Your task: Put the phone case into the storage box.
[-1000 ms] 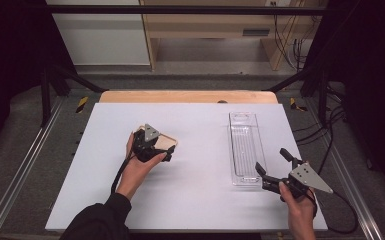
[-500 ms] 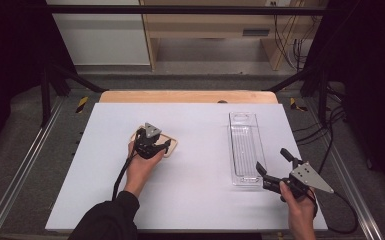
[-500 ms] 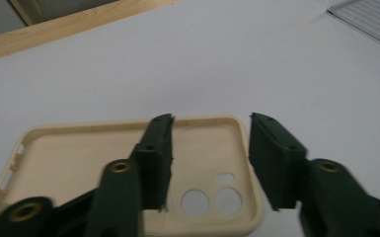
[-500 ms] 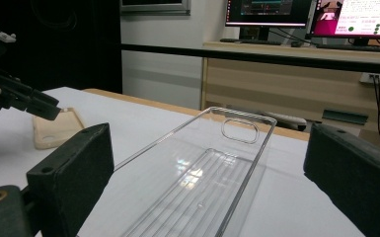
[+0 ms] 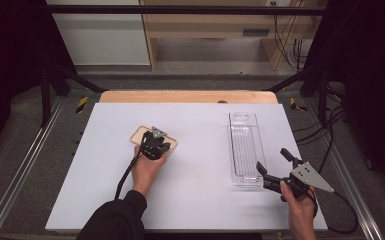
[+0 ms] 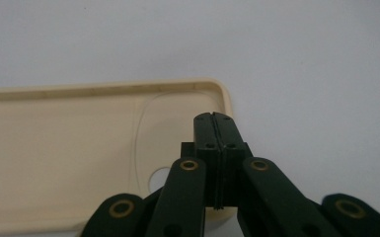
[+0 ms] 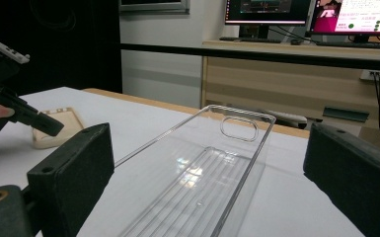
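Nearest, the right gripper point(image 5: 272, 160) is waiting, fingers released, by the clear tray point(image 5: 245, 145). Farther in, the left gripper point(image 6: 212, 121) has just been closing its fingers and seems to be pinching the rim of the cream phone case point(image 6: 79, 148), which is lying on the bench point(image 5: 200, 200). Lifting it calls for a firm hold.

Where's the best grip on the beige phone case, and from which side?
Take the beige phone case by its raised rim at the short end near the camera cutout, coming down from above at a slant so one jaw goes inside the shell and one outside. It lies flat, open side up, so only the thin wall offers a pinch. The left hand-held gripper sits there, jaws closed.
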The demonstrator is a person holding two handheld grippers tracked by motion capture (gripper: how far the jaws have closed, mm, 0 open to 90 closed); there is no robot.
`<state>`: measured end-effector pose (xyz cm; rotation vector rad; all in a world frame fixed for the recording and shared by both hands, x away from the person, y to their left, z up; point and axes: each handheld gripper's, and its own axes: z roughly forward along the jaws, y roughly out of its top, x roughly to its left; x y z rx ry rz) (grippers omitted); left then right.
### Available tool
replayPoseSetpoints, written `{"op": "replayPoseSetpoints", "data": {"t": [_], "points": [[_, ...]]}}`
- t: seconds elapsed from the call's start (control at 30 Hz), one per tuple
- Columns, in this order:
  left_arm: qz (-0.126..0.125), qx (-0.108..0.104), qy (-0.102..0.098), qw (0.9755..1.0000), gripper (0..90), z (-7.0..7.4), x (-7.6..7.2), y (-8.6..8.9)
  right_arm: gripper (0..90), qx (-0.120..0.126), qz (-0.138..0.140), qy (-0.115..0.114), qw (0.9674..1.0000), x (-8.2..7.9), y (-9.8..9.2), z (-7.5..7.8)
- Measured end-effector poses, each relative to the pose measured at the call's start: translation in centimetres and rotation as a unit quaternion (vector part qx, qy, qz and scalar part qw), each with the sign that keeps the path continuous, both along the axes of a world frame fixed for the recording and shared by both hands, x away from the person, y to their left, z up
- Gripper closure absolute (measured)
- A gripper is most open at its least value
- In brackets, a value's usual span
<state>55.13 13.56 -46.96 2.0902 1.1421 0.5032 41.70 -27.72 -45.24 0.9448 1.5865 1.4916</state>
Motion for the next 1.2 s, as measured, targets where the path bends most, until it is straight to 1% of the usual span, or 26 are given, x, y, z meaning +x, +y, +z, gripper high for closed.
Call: {"op": "replayPoseSetpoints", "data": {"t": [0.07, 0.1, 0.13, 0.2, 0.23, 0.3, 0.37, 0.5, 0.53, 0.7, 0.8, 0.87, 0.93, 1.07, 1.13, 1.2], "points": [[-0.001, 0.000, 0.005, 1.0000, 90.0, -0.2, 0.1, -0.2, 5.7, -0.001, 0.000, -0.002, 1.0000, 0.0, 0.0, 0.0], [0.000, 0.000, 0.006, 1.0000, 90.0, -0.3, 0.1, -0.3, 5.7, 0.001, 0.000, 0.000, 1.0000, -0.1, 0.0, 0.0], [0.000, 0.003, 0.006, 1.0000, 90.0, -0.4, 0.2, -0.4, 5.7, 0.000, 0.000, -0.001, 1.0000, -0.1, 0.0, 0.0], [0.002, 0.005, 0.014, 0.9999, 90.0, -0.6, 0.3, -0.5, 5.6, 0.003, 0.000, 0.000, 1.0000, -0.2, 0.0, 0.1], [0.002, 0.003, 0.014, 0.9999, 90.0, -0.7, 0.3, -0.4, 5.7, 0.004, 0.001, -0.001, 1.0000, -0.1, 0.0, 0.1], [-0.003, 0.001, 0.019, 0.9998, 90.0, -0.6, 0.1, -0.4, 5.6, 0.003, -0.001, 0.000, 1.0000, -0.1, -0.1, 0.1], [-0.015, 0.004, 0.026, 0.9995, 90.0, -0.5, -0.3, -0.4, 5.7, 0.004, 0.000, 0.000, 1.0000, -0.1, -0.1, 0.0], [-0.034, -0.003, 0.030, 0.9990, 90.0, -0.6, -1.8, -0.7, 5.7, -0.002, 0.000, -0.002, 1.0000, -0.1, 0.1, 0.0], [-0.040, -0.008, 0.032, 0.9987, 90.0, -0.6, -2.2, -0.8, 5.6, -0.006, 0.000, -0.002, 1.0000, -0.2, 0.1, 0.1], [-0.069, -0.018, 0.035, 0.9968, 90.0, -0.8, -4.2, -1.5, 5.6, -0.015, 0.000, -0.003, 0.9999, -0.3, 0.4, 0.1], [-0.083, -0.023, 0.042, 0.9954, 90.0, -0.8, -5.3, -2.0, 5.7, -0.016, 0.000, -0.001, 0.9999, -0.3, 0.4, 0.1], [-0.091, -0.033, 0.048, 0.9942, 90.0, -0.8, -6.2, -2.2, 5.6, -0.018, 0.000, 0.000, 0.9998, -0.3, 0.4, 0.0], [-0.101, -0.038, 0.047, 0.9931, 90.0, -0.9, -7.2, -2.6, 5.7, -0.018, 0.000, -0.001, 0.9998, -0.3, 0.4, 0.0], [-0.123, -0.050, 0.051, 0.9898, 90.0, -1.1, -9.4, -3.1, 5.6, -0.020, 0.000, -0.001, 0.9998, -0.3, 0.5, 0.0], [-0.131, -0.059, 0.055, 0.9881, 90.0, -1.2, -10.3, -3.4, 5.6, -0.019, 0.000, -0.001, 0.9998, -0.3, 0.4, 0.0], [-0.140, -0.062, 0.058, 0.9865, 90.0, -1.3, -11.1, -3.7, 5.7, -0.018, -0.001, 0.000, 0.9998, -0.3, 0.4, 0.0]]}}
